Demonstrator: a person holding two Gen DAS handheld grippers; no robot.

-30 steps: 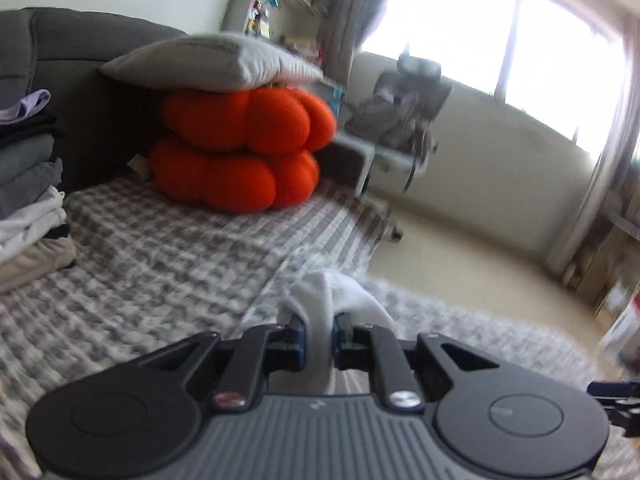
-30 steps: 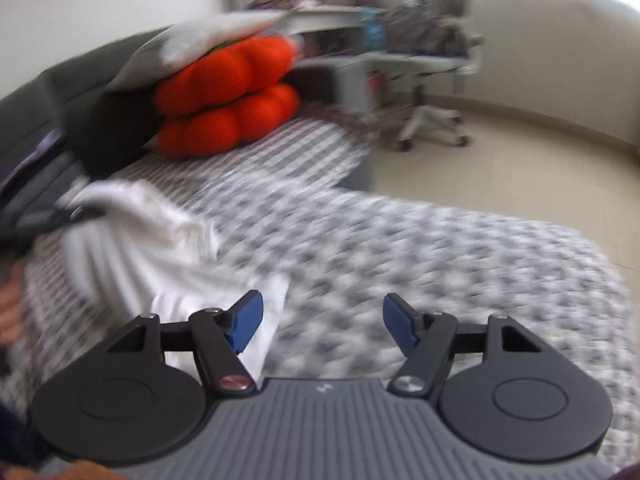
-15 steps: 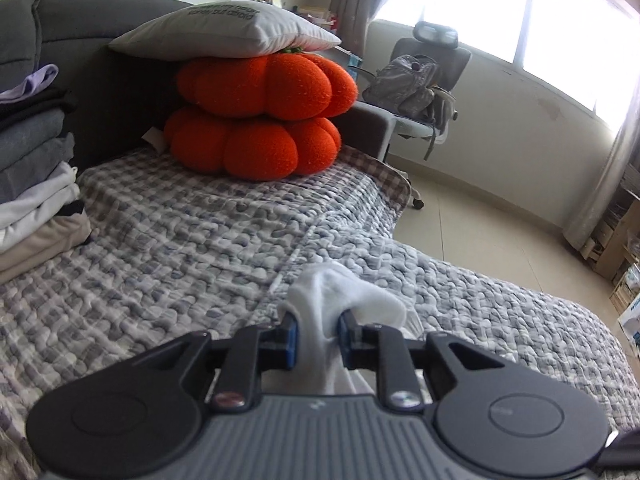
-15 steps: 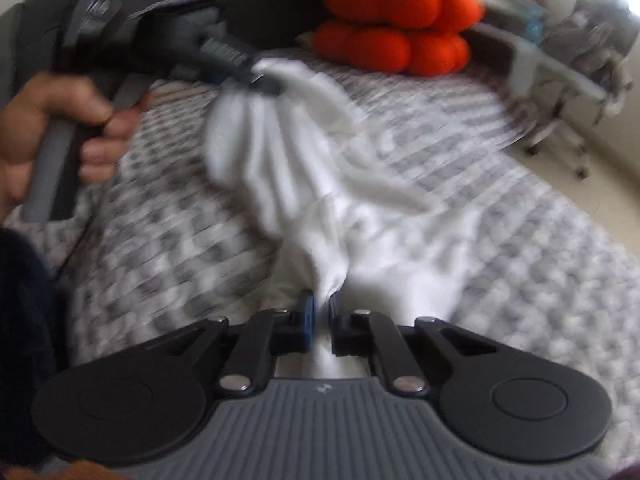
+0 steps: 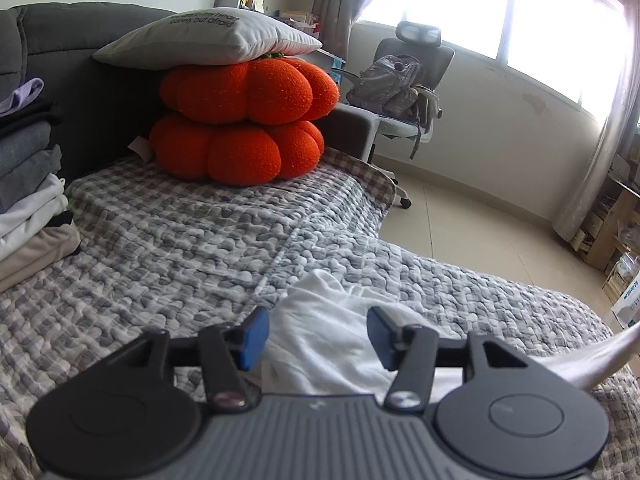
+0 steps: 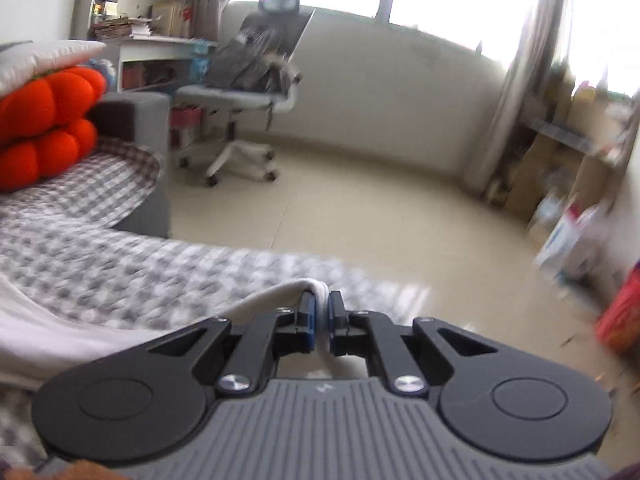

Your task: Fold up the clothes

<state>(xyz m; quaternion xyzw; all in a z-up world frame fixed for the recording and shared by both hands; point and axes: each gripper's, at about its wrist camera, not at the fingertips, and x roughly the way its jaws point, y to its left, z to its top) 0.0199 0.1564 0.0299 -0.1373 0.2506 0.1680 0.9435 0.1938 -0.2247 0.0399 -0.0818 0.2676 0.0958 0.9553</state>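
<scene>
1. On the left, the left claw [image 5: 316, 332] stands spread; its jaws have just been opening, and the white garment [image 5: 332, 344] lies loose between the blue pads [image 5: 251, 336] without being pressed. It rests crumpled on the checked quilt [image 5: 168, 248], at twelve o'clock from this claw and just beside it.
2. From that heap a taut band of the same cloth runs off toward three o'clock, leaving the left view at its right edge.
3. On the right, the right claw [image 6: 320, 326] is pressed together, pinching a corner of the white garment [image 6: 280, 294]. The cloth trails back from it toward nine o'clock, over the quilt [image 6: 100, 264].
4. So the garment's long axis runs left to right between the two claws, one end bunched, the other pulled tight.
5. I judge the left claw to be nearer the bulk; it probably needs a fresh pinch there.
6. The stack of folded clothes [image 5: 28, 200] sits at ten o'clock, well apart.
</scene>
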